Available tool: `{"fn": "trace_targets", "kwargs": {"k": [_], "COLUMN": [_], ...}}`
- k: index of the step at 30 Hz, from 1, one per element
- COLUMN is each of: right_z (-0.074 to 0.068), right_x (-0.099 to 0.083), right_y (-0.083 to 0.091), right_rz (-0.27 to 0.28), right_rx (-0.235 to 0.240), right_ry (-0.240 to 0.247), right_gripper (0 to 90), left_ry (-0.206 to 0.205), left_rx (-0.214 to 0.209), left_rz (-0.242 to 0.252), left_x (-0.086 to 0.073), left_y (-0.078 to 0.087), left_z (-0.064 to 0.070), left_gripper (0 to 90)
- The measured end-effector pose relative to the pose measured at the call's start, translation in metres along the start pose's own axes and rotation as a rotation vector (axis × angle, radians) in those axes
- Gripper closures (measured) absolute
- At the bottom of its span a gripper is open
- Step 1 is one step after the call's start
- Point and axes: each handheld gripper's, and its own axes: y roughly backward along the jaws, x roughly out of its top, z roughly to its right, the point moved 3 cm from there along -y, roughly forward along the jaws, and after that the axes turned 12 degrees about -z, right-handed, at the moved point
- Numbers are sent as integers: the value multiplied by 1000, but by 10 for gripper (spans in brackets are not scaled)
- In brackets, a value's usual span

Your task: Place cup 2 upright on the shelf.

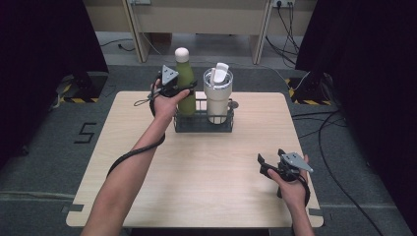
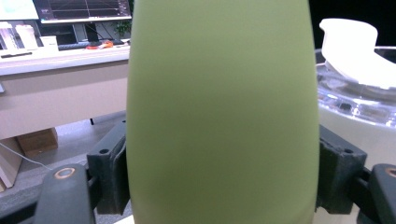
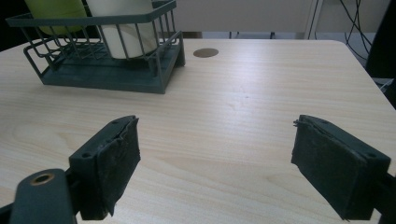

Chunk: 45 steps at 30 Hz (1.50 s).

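We are working at a pale wooden table (image 1: 196,177), where a dark wire basket (image 1: 203,122) is sitting near the far edge, holding a green bottle (image 1: 186,83) at its left end and a cream tumbler (image 1: 217,101) with a clear lid just beside it. We are judging the step in hand to be taking the bottle out of the basket. Our left gripper (image 2: 219,177) is clamping the bottle's body, a jaw pressing on each flank, and the bottle is standing upright with its base down inside the basket. Our right gripper (image 3: 215,172) is hovering low over the near right part of the table, jaws spread wide and holding nothing, well apart from the basket. For the next move, we are thinking of a straight upward lift, keeping the bottle vertical until its base is clearing the basket rim, and staying off the tumbler, since the two are standing so close.
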Motion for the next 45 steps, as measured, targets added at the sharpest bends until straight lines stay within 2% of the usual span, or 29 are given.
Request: {"fn": "trace_targets", "kwargs": {"k": [14, 20, 24, 31, 37, 41, 45], "right_z": [-1, -1, -1, -3, -3, -4, -5], "right_x": [0, 0, 0, 1, 0, 0, 0], "right_y": [0, 0, 0, 1, 0, 0, -1], "right_rz": [-1, 3, 1, -1, -3, -4, -10], "right_rx": [4, 4, 5, 6, 6, 7, 11], "right_ry": [1, 4, 1, 4, 10, 10, 8], "right_gripper": [150, 150, 150, 150, 150, 150, 150], "left_ry": [-3, -7, -27, -27, -20, -21, -46], "left_rx": [-13, -18, -24, -33, -44, -34, -41], "left_rz": [-37, -40, -45, -37, -50, -49, -46], "left_x": [-20, -20, -22, -24, -28, -28, -25], "left_y": [-10, -9, -7, -5, -5, -3, 2], "left_z": [6, 7, 8, 9, 8, 8, 11], "left_gripper": [222, 221, 220, 213, 145, 143, 143]}}
